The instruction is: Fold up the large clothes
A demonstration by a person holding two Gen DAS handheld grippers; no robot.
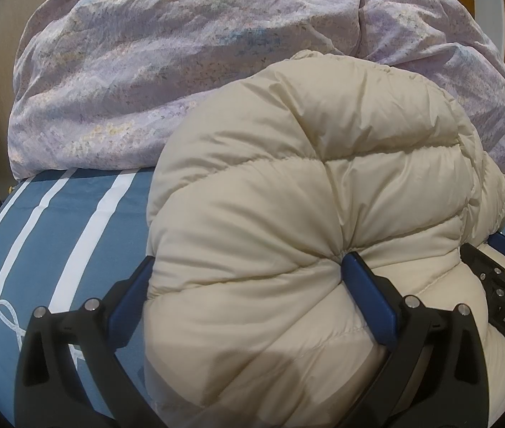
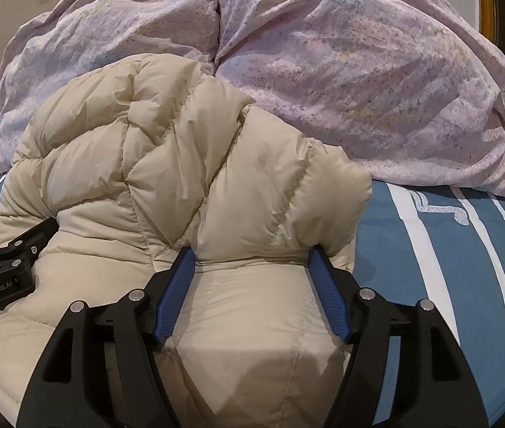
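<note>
A cream quilted puffer jacket (image 1: 306, 185) lies bunched on the blue striped bed sheet (image 1: 56, 235). My left gripper (image 1: 249, 267) has its blue-padded jaws closed on a thick fold of the jacket's left side. My right gripper (image 2: 252, 256) has its jaws closed on a thick fold of the jacket (image 2: 167, 164) on its right side. Each gripper shows at the edge of the other's view: the right one in the left wrist view (image 1: 502, 278), the left one in the right wrist view (image 2: 6, 256). The jacket's underside is hidden.
A rumpled lilac floral duvet (image 1: 167, 67) is piled across the back of the bed, also in the right wrist view (image 2: 359, 71), touching the jacket's far side. Striped sheet (image 2: 441, 267) shows right of the jacket. A wooden frame (image 2: 484, 3) stands at far right.
</note>
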